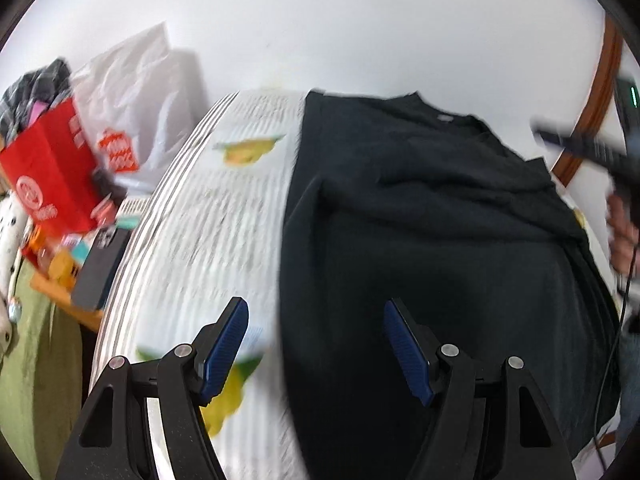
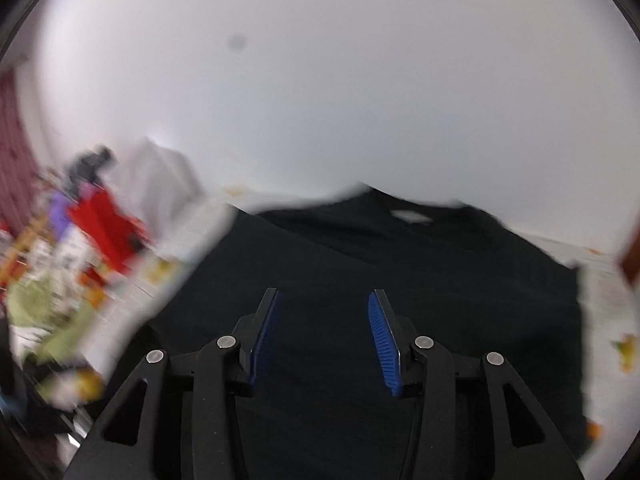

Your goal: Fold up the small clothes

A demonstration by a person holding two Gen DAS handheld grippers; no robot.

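A black T-shirt [image 1: 432, 216] lies flat on a white striped cloth with yellow prints [image 1: 208, 216], collar toward the far wall. My left gripper [image 1: 316, 316] is open and empty, hovering over the shirt's left edge. In the right wrist view the same shirt [image 2: 400, 280] fills the middle, its white neck label [image 2: 412, 216] at the far end. My right gripper [image 2: 323, 304] is open and empty above the shirt's lower middle. The right gripper also shows at the far right of the left wrist view [image 1: 588, 152], blurred. Both views are motion-blurred.
To the left stand a red paper bag [image 1: 52, 176], a white plastic bag [image 1: 132, 96] and a dark phone-like slab [image 1: 100, 268] among small clutter. A green cloth [image 1: 36, 360] hangs at lower left. A white wall [image 1: 320, 20] is behind. A brown curved frame [image 1: 600, 96] is right.
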